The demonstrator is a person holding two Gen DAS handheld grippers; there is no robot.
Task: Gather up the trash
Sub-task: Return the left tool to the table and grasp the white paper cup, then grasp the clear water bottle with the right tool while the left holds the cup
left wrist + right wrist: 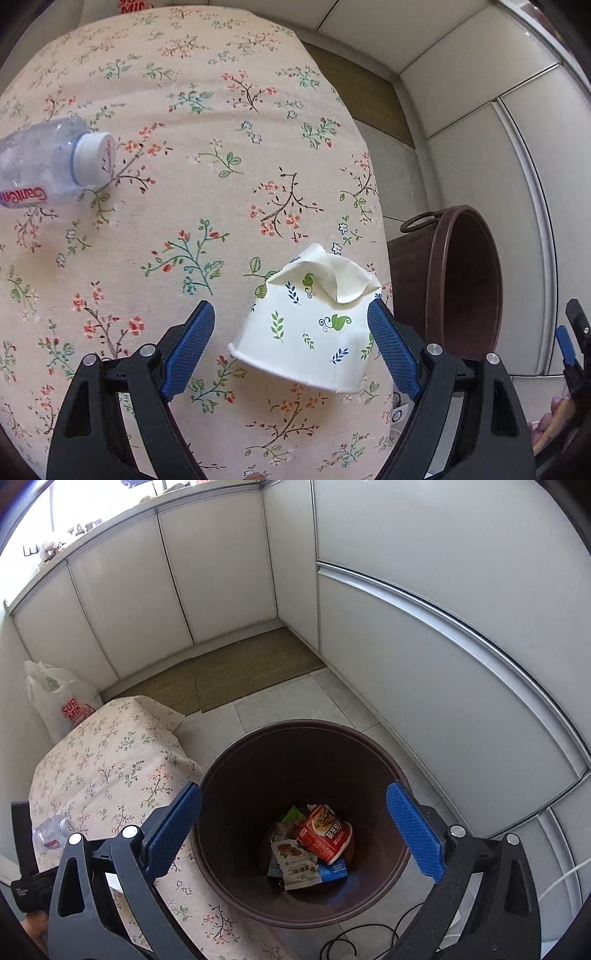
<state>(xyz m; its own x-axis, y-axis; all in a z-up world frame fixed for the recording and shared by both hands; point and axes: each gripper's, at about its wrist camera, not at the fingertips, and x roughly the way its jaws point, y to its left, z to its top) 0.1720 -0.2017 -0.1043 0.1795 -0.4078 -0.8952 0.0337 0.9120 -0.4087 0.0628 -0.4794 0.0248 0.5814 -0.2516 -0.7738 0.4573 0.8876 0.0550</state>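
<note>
Left wrist view: a plastic bottle (55, 166) is seen lying on the floral tablecloth (184, 92), and a crumpled paper cup (314, 325) is framed, ungripped, by the wide-spread left gripper (291, 347); both are judged still uncollected. Right wrist view: the right gripper (295, 830) is held wide and empty over the brown bin (229, 775), where wrappers (314, 845) are already deposited.

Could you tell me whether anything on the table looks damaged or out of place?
Yes: the paper cup sits upside down with its base crushed in, between the open left hand-held gripper fingers. A crumpled plastic bottle lies on its side on the tablecloth.
</note>
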